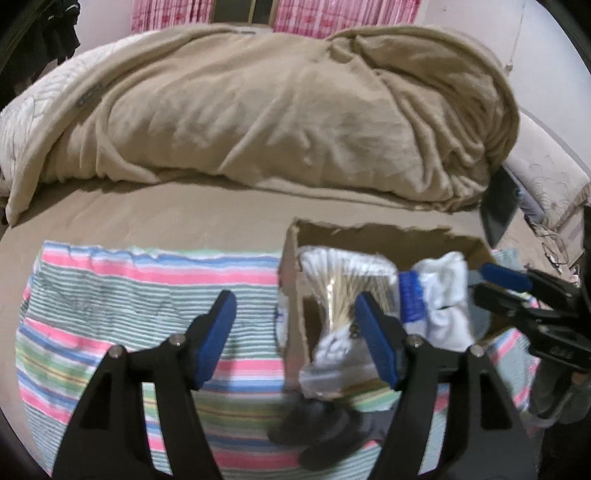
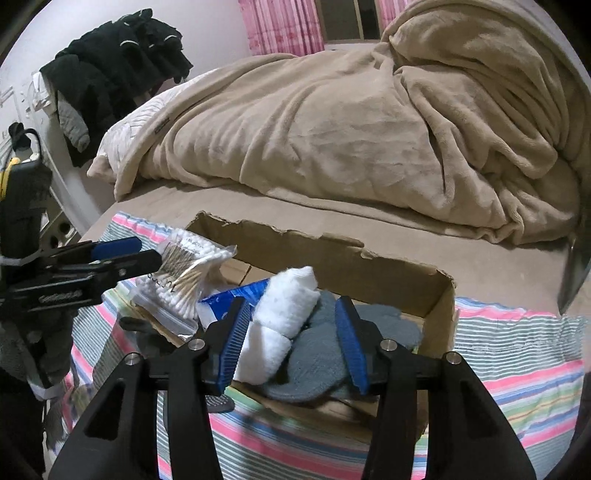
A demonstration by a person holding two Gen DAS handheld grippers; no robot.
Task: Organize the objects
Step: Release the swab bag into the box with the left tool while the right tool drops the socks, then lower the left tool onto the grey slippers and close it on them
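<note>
Def a home bedroom: there was a bed (image 1: 147,218) w/ a rumpled tan blanket (image 1: 280,110), pink curtains (image 2: 284,26) behind, and dark clothes (image 2: 110,74) piled nearby.

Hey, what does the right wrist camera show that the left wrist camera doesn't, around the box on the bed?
Only the right wrist view shows the grey cloth in the cardboard box and the black clothes hanging by the wall. Only the left wrist view shows a dark object on the striped towel in front of the box. Both show the bag of cotton swabs, the white rolled cloth, the beige blanket and both open tongs.
</note>
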